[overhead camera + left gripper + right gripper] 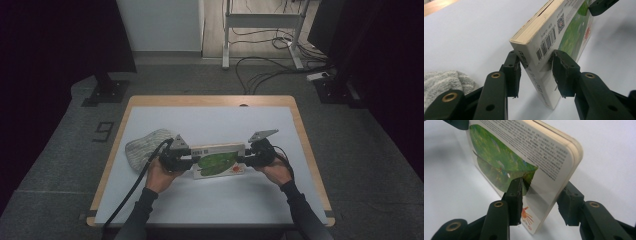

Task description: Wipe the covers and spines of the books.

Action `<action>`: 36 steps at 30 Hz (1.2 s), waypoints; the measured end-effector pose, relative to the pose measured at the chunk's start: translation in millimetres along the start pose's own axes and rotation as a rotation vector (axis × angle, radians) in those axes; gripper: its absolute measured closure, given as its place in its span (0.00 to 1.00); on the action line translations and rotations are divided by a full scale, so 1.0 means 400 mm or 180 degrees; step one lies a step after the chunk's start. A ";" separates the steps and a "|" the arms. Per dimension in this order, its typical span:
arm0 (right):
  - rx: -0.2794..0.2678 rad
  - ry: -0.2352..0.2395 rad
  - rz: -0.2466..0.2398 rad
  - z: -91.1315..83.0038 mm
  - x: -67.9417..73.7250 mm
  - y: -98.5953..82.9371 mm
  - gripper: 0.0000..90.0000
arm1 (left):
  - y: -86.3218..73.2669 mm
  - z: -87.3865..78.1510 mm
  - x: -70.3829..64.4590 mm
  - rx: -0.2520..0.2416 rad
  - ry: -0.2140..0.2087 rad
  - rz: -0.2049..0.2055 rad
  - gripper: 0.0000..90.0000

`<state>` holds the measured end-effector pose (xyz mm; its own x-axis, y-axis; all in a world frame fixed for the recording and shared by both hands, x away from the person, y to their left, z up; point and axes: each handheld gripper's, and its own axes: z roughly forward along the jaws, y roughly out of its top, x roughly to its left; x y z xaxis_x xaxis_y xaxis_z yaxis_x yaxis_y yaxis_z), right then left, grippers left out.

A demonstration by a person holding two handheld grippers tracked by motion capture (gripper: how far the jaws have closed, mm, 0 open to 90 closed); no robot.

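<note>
Left gripper view, nearest: two black jaws straddle the spine corner of the book (549, 42), one on each cover, pressed against it. Barcode and QR code show on the cover here; page edges run toward the upper middle of the frame. The book stands on edge on the white table (474, 32). A grey towel (441, 82) lies at lower left, apart from the book. The other gripper's jaw tip bites the far end at upper right.

Right gripper view: jaws close on the book's rounded-corner end, the left jaw on the green leaf picture, the right jaw behind the back cover; whether that one touches I cannot tell. Small printed text and an orange mark are readable here.

High view: left gripper (186, 159) and right gripper (248, 158) hold the two ends of the book (218, 160) in the middle of the frame, cover tilted toward the camera. The towel (142, 146) sits just left of the left gripper. Farther up, beyond the table edge (210, 100), cables (260, 72) and a desk frame (262, 30) stand on the floor.
</note>
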<state>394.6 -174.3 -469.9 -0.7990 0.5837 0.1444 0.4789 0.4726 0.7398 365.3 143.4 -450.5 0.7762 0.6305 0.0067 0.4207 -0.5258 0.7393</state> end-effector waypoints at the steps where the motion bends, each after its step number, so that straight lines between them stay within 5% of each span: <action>1: -0.0004 -0.0011 -0.0009 0.001 0.000 0.002 0.63 | 0.001 0.000 0.002 0.0002 0.0000 0.0004 0.65; 18: -0.0126 -0.0281 -0.0106 0.013 -0.004 0.049 0.64 | 0.026 0.000 0.040 -0.0036 0.0167 0.0072 0.68; 36: -0.0169 -0.0148 -0.0072 -0.005 0.000 0.029 0.54 | 0.021 -0.010 0.015 0.0096 0.0079 0.0141 0.66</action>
<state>399.4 -170.4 -460.0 -0.7912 0.6038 0.0974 0.4399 0.4511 0.7765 371.8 145.1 -441.6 0.7827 0.6199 0.0561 0.4004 -0.5704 0.7172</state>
